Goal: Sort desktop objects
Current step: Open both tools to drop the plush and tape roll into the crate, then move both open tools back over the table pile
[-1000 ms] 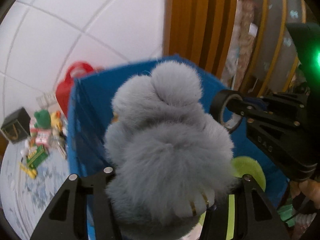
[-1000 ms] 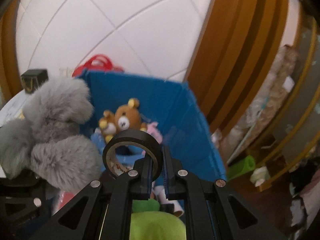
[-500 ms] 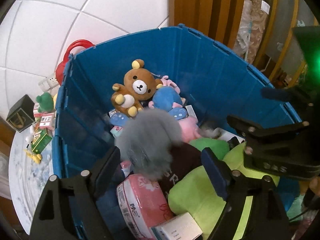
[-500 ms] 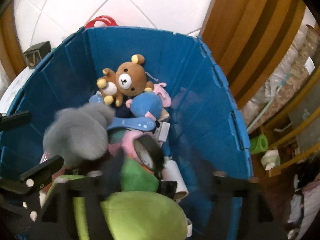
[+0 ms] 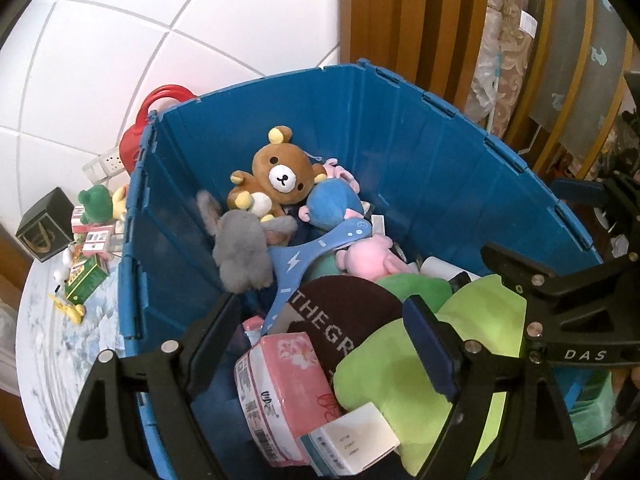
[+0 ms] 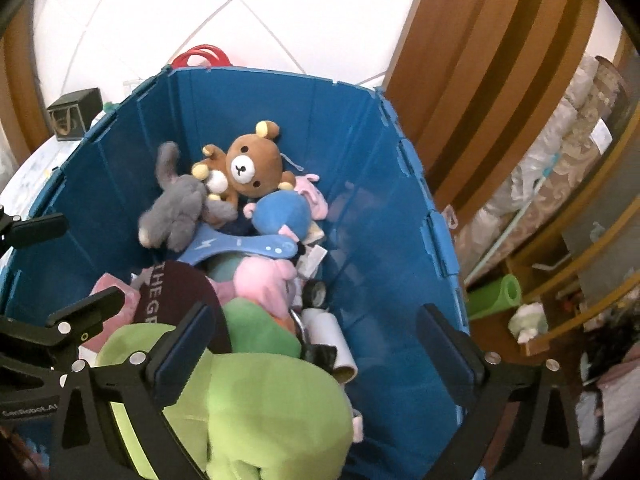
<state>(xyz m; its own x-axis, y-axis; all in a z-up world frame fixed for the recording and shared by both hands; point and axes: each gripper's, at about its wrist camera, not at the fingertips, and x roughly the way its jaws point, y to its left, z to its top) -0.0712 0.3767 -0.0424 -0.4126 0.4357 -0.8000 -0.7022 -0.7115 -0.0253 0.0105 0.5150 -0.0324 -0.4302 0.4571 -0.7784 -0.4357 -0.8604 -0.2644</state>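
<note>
A fluffy grey plush (image 5: 240,252) lies loose in the blue bin (image 5: 400,128), leaning on its left wall beside a brown bear (image 5: 280,176). The right wrist view shows the same grey plush (image 6: 176,212) against the wall of the bin (image 6: 360,152). A dark roll of tape (image 6: 316,293) rests among the toys near a white tube. My left gripper (image 5: 320,316) hangs open over the bin with nothing between its fingers. The right gripper (image 6: 316,320) is over the bin too, its jaws still opening and holding nothing.
The bin is packed with a lime-green plush (image 5: 460,340), a pink tissue pack (image 5: 280,376), a dark cap, and blue and pink toys. To its left, a pale table (image 5: 40,340) holds small toys and a black box (image 5: 44,228). Wooden panels and cluttered shelves stand to the right.
The left jaws opened and the grey plush fell into the bin. The right jaws opened and the tape roll dropped among the toys. Both views now look down into the bin.
</note>
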